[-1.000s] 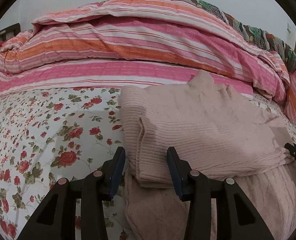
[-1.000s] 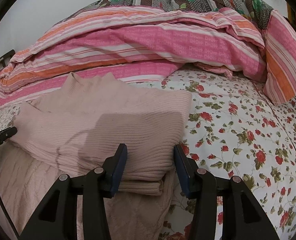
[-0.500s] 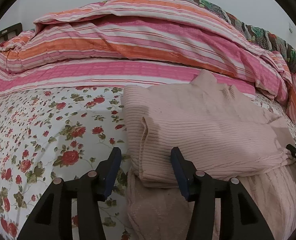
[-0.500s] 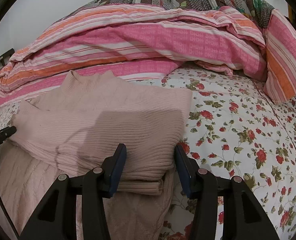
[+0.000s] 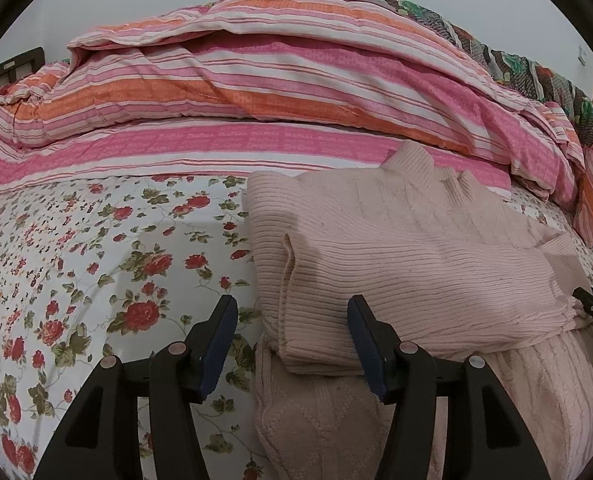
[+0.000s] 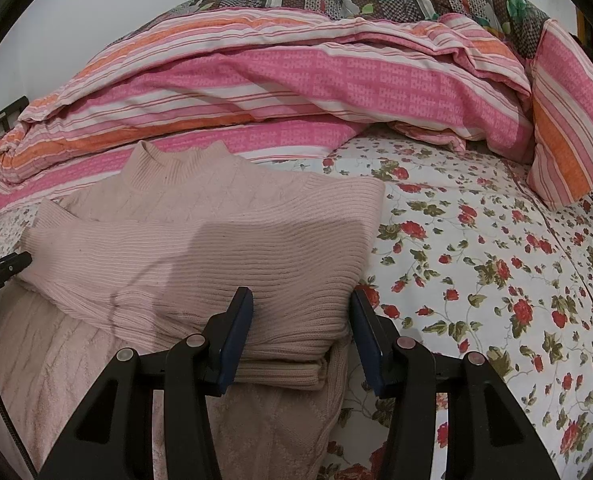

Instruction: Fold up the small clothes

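A pale pink knitted sweater [image 5: 396, 248] lies on the floral bedsheet [image 5: 96, 264], collar toward the far duvet, with its ribbed sleeves folded across the body. My left gripper [image 5: 292, 308] sits at the sweater's left side. Its jaws are opening, the folded sleeve edge lies between them, and the left pad stands clear of the cloth. My right gripper [image 6: 300, 300] straddles the folded corner of the sweater [image 6: 224, 248] on its right side. Its jaws stand apart and the cloth lies flat and unpinched between them.
A bulky pink, orange and white striped duvet [image 5: 276, 92] is heaped along the far side of the bed, right behind the collar. A striped pillow [image 6: 568, 120] leans at the far right. Floral sheet [image 6: 496, 280] stretches out on both sides of the sweater.
My left gripper's jaws have spread wider and its left pad has drawn away from the sleeve edge. The sweater and my right gripper look the same.
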Tool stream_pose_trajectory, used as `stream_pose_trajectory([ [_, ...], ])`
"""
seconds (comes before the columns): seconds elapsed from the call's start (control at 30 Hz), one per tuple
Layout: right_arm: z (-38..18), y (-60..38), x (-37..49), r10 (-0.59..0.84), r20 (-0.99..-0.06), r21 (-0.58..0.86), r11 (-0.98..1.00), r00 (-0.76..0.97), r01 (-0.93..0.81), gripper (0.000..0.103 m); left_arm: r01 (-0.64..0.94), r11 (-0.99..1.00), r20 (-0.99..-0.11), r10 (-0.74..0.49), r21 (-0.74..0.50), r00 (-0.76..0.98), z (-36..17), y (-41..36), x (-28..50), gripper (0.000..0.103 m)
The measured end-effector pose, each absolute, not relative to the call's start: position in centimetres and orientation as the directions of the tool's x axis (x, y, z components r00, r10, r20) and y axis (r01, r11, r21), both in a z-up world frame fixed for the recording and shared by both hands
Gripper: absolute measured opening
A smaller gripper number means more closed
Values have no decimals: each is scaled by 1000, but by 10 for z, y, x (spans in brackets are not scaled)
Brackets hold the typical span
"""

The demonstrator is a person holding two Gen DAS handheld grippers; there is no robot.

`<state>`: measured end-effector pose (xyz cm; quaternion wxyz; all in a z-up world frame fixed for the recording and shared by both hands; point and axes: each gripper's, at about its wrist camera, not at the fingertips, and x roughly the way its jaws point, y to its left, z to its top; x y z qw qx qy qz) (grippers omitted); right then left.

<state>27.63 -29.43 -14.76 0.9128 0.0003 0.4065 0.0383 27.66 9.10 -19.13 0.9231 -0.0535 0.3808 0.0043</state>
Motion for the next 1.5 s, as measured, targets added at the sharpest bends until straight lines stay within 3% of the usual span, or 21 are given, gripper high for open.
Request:
stream_pose_trajectory([
  [0.4,-147,-297,274,63,-738,35,998,672,-55,55,20,993,-678,-91,-113,729,-186,87,266,66],
  [0.77,-140,-313,269,127,-760,134,990,637,-37,60,54,978,-682,-181,-203,709,-190,99,260,67],
  [1.07,-107,-311,187,91,-732,58,996,675,-71,60,101,971,-667,-224,-219,710,-188,98,247,66],
  [1.23,-115,-305,138,118,-756,73,993,644,-96,60,131,981,-664,-196,-146,722,-180,94,222,66],
  [1.5,-129,-296,84,227,-769,170,974,598,-151,49,137,979,-717,-205,-152,666,-170,101,147,66],
])
